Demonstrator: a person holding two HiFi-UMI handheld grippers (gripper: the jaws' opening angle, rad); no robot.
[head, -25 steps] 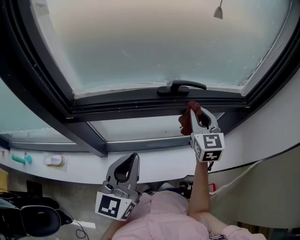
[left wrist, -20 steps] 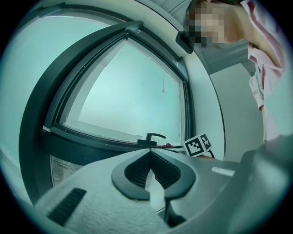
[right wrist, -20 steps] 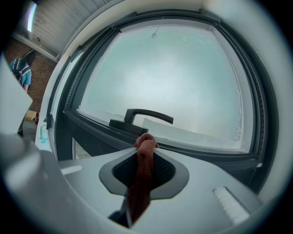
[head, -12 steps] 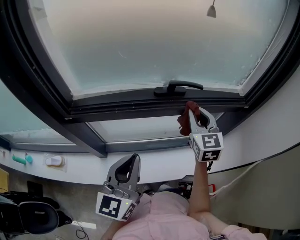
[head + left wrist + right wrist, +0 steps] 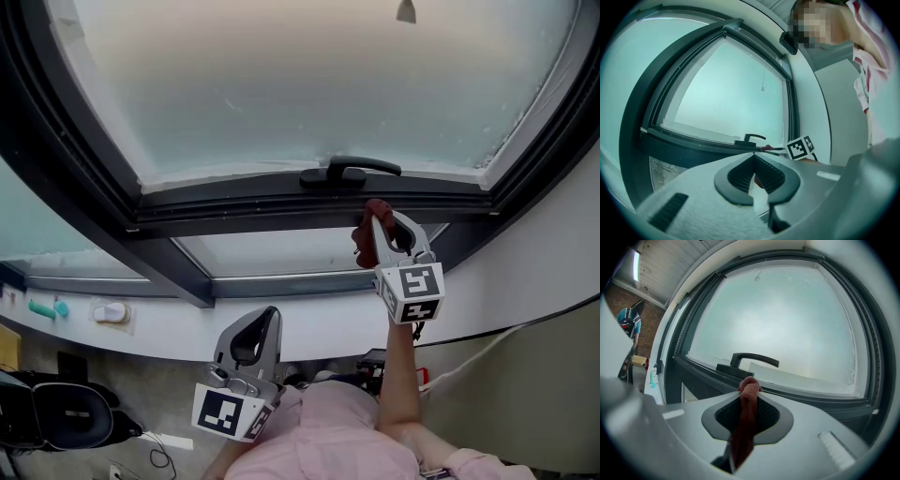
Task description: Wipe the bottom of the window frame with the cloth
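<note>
Red cloth (image 5: 746,420) in right claw (image 5: 750,391)

Two grippers (image 5: 266,317) (image 5: 388,225), one cloth (image 5: 374,208), one window handle (image 5: 352,170)

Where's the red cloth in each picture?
Head view: cloth in the right gripper, just below the window handle.
Left gripper view: cloth is tiny, right of the window handle.
Right gripper view: cloth centre, pinched between the jaws, under the window handle.
Shared landmark: window handle.
</note>
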